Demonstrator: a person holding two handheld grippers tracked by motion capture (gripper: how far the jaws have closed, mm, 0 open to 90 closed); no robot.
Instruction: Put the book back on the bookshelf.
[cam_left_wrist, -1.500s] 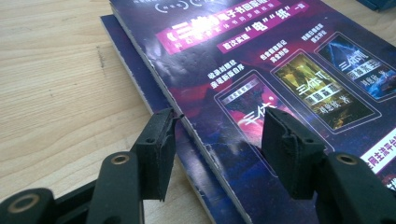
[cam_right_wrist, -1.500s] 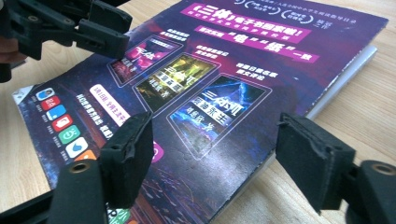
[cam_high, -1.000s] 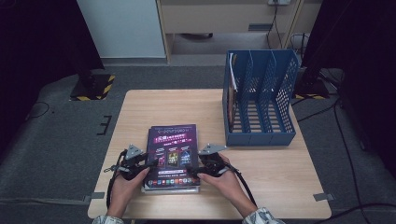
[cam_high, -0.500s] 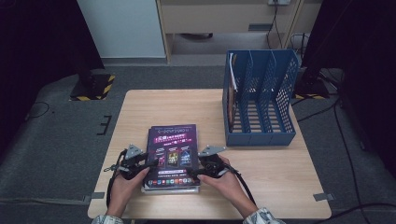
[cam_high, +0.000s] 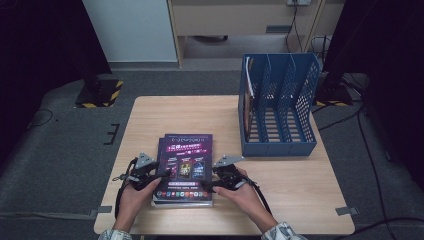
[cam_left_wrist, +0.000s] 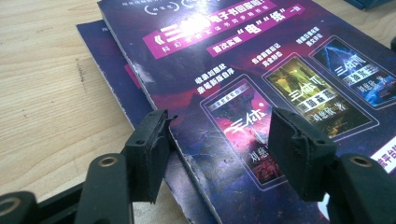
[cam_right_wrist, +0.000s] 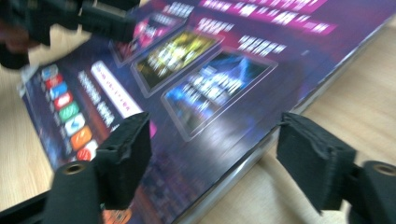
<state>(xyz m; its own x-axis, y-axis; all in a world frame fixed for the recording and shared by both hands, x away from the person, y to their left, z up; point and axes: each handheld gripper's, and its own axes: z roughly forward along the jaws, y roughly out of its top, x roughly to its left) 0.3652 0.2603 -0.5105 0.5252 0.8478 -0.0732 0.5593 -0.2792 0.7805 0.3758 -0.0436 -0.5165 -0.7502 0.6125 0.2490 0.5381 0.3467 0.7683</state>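
Near the table's (cam_high: 150, 115) front edge, the left gripper (cam_left_wrist: 219, 140), jaws just opening, and the parted right gripper (cam_right_wrist: 215, 154) are straddling the top magazine's (cam_high: 186, 159) side edges; the left gripper view is showing a second magazine (cam_left_wrist: 105, 65) underneath.

Two grippers: left gripper (cam_high: 159, 178), right gripper (cam_high: 212, 183), one per hand. Two hands: left hand (cam_high: 134, 192), right hand (cam_high: 243, 190). Two purple magazines in the stack (cam_high: 184, 162) at least (top one (cam_left_wrist: 261, 84), lower one (cam_left_wrist: 105, 51) peeking out beneath; more cannot be told). One blue file rack (cam_high: 280, 107) with three slots, one thin item (cam_high: 247, 100) in the leftmost. One wooden table (cam_high: 175, 112).
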